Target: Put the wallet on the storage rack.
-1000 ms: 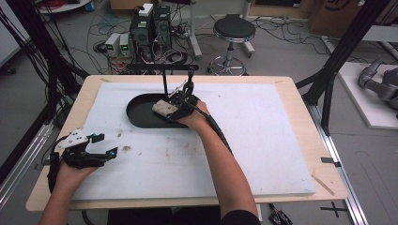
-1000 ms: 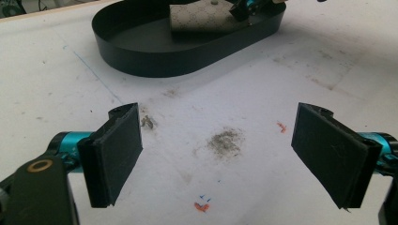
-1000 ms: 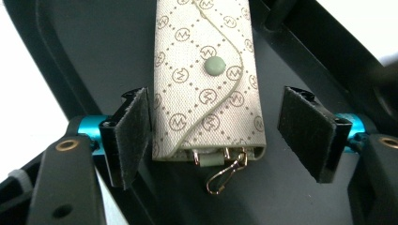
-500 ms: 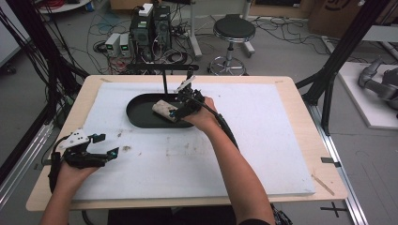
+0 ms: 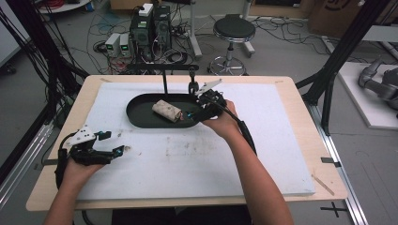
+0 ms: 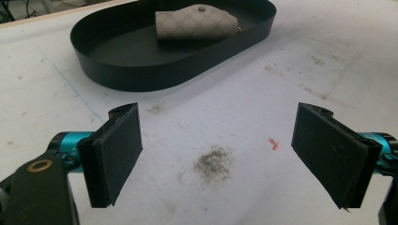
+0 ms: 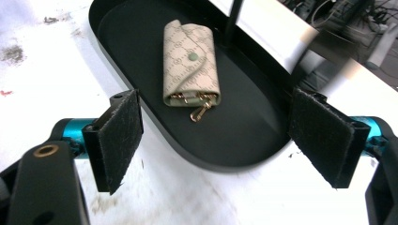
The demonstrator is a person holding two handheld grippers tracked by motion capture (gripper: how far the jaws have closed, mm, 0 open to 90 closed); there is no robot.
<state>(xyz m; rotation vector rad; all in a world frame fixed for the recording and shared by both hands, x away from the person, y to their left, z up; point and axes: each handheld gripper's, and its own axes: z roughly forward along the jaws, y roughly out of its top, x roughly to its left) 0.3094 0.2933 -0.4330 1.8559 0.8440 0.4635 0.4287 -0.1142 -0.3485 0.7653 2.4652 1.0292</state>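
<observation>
A beige patterned key pouch [image 5: 166, 110] with a gold clasp lies flat in a black oval tray [image 5: 136, 119] at the back middle of the mat. My right gripper [image 5: 191, 110] hovers over the tray's right end, a little apart from the pouch. Its jaws have just been opening and stand wide, with nothing between the pads. In the right gripper view the pouch [image 7: 190, 61] lies ahead of the right gripper [image 7: 223, 140], inside the tray [image 7: 244, 140]. My left gripper [image 5: 112, 142] rests open at the front left. In its own view the left gripper [image 6: 220, 157] faces the tray [image 6: 141, 77] and pouch [image 6: 195, 24].
A white mat [image 5: 263, 154] covers the wooden table. A thin black post [image 5: 164, 82] and a small clamp [image 5: 191, 84] stand just behind the tray. A grey dirt smudge [image 6: 213, 161] marks the mat by the left gripper. A stool [image 5: 233, 30] and electronics sit on the floor beyond.
My right gripper has drawn back to the right and upward off the pouch, and its jaws have widened. The pouch stays in the tray. The left gripper has not moved.
</observation>
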